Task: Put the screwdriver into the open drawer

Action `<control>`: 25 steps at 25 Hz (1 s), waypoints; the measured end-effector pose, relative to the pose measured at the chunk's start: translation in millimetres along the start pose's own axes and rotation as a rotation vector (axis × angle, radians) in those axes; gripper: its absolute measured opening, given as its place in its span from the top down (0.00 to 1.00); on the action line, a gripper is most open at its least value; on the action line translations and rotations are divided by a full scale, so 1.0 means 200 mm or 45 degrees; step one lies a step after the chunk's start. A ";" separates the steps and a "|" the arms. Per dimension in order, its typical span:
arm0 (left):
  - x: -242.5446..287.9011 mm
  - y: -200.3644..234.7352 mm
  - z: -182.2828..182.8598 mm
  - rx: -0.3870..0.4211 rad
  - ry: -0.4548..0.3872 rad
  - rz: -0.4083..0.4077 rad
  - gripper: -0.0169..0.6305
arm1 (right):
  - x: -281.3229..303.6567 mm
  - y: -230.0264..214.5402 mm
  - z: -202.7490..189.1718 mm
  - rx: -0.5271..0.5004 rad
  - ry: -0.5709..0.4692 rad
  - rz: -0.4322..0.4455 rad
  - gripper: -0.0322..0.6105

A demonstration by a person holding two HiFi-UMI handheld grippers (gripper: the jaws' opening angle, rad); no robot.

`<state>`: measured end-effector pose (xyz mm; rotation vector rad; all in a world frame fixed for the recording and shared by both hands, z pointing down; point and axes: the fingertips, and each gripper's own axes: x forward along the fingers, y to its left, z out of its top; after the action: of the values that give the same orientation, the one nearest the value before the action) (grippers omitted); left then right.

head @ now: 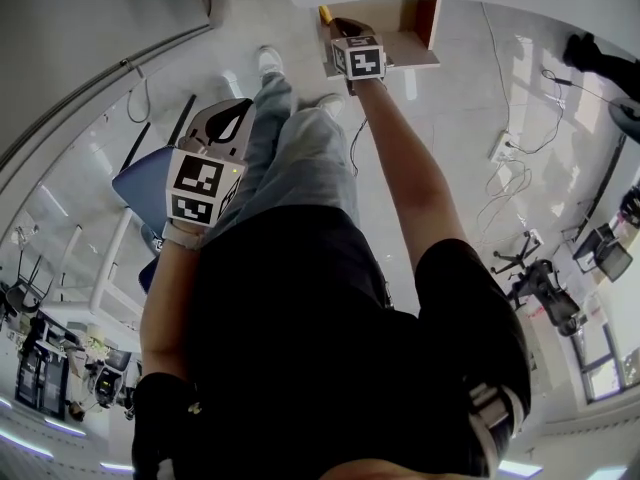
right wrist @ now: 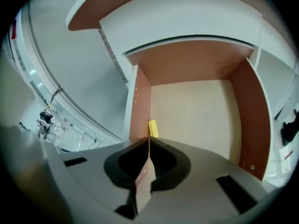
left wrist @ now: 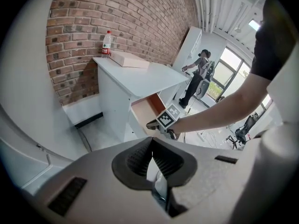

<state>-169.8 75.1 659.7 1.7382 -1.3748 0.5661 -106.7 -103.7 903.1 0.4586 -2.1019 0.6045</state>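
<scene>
The open drawer (right wrist: pixel 254 111) has reddish-brown walls and a pale floor; it juts from a white desk (left wrist: pixel 140 80). My right gripper (right wrist: pixel 149 140) hangs over the drawer's left side, jaws together, and the yellow handle of the screwdriver (right wrist: pixel 153 128) pokes out just past its tips, close to the left wall. In the head view that right gripper (head: pixel 338 26) reaches into the drawer (head: pixel 418 28) with the yellow handle (head: pixel 325 14) at its tip. My left gripper (head: pixel 243 105) is held back by the person's leg, shut and empty; its own view shows the left gripper (left wrist: pixel 152 143) aimed at the drawer (left wrist: pixel 145 111) from afar.
A red-capped bottle (left wrist: pixel 107 43) and a flat box (left wrist: pixel 128 59) sit on the desk against a brick wall. A person (left wrist: pixel 198 73) stands farther back. A blue chair (head: pixel 145 183) is at my left; cables (head: pixel 500 148) and an office chair (head: pixel 540 288) are on the floor at right.
</scene>
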 end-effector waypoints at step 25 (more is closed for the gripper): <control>-0.22 -0.17 0.42 0.043 -0.232 0.011 0.97 | -1.19 0.32 0.42 -0.030 -0.380 0.016 0.93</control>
<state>-161.6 33.2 569.0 1.8491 -1.5063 0.4466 -64.5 -76.8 646.9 0.5502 -2.3934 0.5437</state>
